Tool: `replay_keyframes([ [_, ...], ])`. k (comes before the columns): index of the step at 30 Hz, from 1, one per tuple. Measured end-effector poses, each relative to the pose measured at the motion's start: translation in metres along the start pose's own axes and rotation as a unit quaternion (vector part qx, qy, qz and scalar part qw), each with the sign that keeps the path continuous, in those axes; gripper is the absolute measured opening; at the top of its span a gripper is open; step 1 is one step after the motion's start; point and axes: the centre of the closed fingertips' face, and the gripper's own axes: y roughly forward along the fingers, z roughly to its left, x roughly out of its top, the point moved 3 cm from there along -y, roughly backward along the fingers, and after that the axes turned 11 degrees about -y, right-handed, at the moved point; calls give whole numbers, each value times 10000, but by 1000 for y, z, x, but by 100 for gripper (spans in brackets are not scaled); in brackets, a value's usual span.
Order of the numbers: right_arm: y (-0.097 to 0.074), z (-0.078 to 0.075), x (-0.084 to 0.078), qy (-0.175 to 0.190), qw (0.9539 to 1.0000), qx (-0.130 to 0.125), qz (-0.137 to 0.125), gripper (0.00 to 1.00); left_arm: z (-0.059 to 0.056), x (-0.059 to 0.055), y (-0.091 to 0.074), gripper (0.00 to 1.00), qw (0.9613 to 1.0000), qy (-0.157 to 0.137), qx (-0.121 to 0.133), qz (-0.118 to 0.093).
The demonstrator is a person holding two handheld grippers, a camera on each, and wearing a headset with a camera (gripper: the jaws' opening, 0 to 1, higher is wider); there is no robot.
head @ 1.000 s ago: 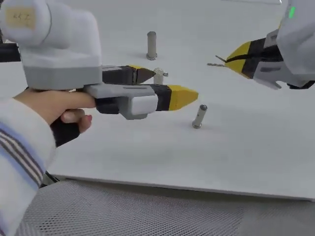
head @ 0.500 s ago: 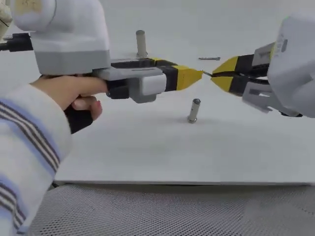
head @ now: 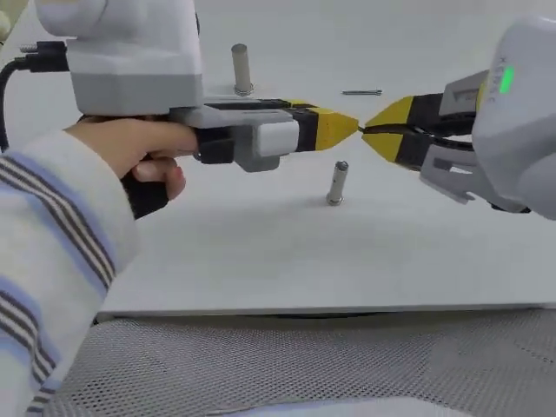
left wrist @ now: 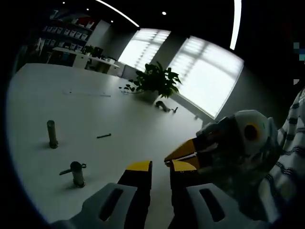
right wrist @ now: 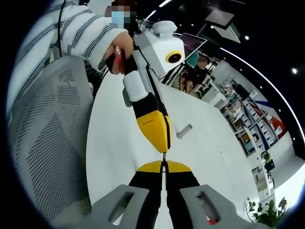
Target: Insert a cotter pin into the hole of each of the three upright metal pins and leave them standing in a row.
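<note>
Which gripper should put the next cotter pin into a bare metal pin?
Right. The right gripper is shut on a cotter pin, close to the nearer bare metal pin.

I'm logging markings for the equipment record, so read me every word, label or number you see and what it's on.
No text reads clearly.
Small dark print on the left gripper, yellow part: too small to read.
Faint grey lettering on the right gripper, white housing: blurred.

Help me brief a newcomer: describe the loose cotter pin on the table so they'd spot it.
On the white table, find the farthest metal pin. Right of it in the head view lies the loose cotter pin: thin, dark and flat, unlike the thick upright pins.
</note>
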Motion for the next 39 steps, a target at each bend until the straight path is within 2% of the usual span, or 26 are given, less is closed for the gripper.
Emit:
replay_keyframes([
  [7,1,1,4,-5,10000,-23,-32,0,-1,-2,0,5,9999,-78,-88,34],
  [12,3,4,7,-73,10000,16,-56,0,-2,-7,1,0,9997,-103,-152,169],
  [17,5,6,8,-106,9999,79,-70,0,-2,-10,0,0,9994,-135,-183,252],
  [19,6,7,9,-104,9999,93,-84,0,-2,-11,-1,0,9993,-58,-208,297],
  [22,6,8,9,-128,9998,108,-86,0,-2,-11,-2,0,9992,-141,-191,318],
  [31,9,13,6,-173,9997,189,-48,0,-2,-17,-1,0,9990,26,-55,443],
  [33,9,13,5,-148,9997,199,-55,0,-2,-18,0,0,9988,204,-64,446],
  [39,9,16,3,-47,9995,295,-36,0,0,-20,0,0,9986,204,-27,493],
])
